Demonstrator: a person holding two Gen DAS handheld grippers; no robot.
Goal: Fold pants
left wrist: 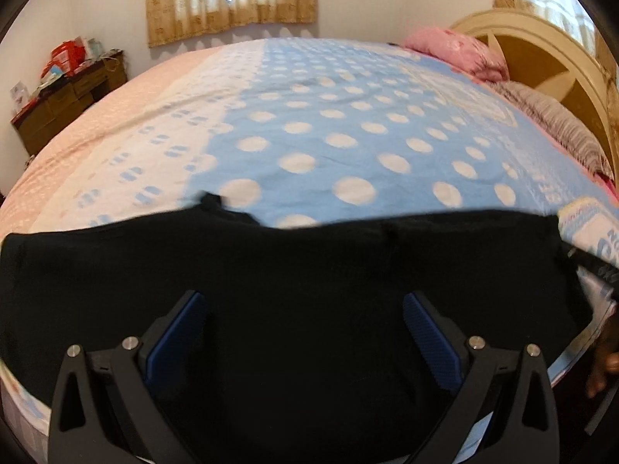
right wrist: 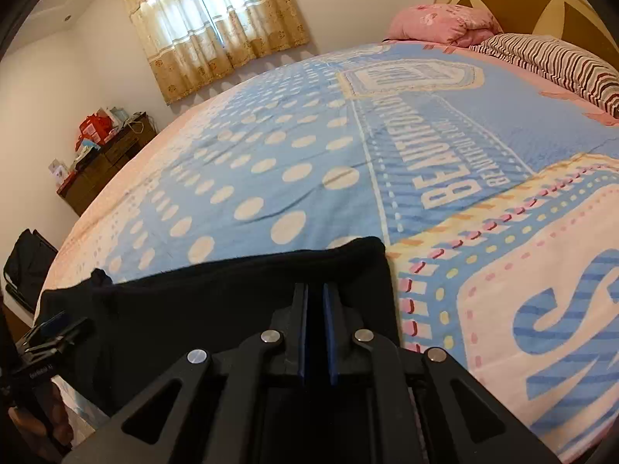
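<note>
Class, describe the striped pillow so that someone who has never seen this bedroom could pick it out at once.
Start at the big cream and brown headboard at the far end of the bed. Just in front of it lie two pillows side by side. The striped pillow is the nearer, flatter one with dark red and white bands, unlike the plump pink pillow beside it.

A wide bed (right wrist: 127,193) with what lies on it, seen past my grippers.

A blue blanket (right wrist: 309,162) with white dots and large lettering covers my bed. Black pants (left wrist: 294,270) lie flat along its near edge. At the far headboard end, a pink pillow (right wrist: 441,23) sits just beside a striped pillow (right wrist: 553,62).
</note>
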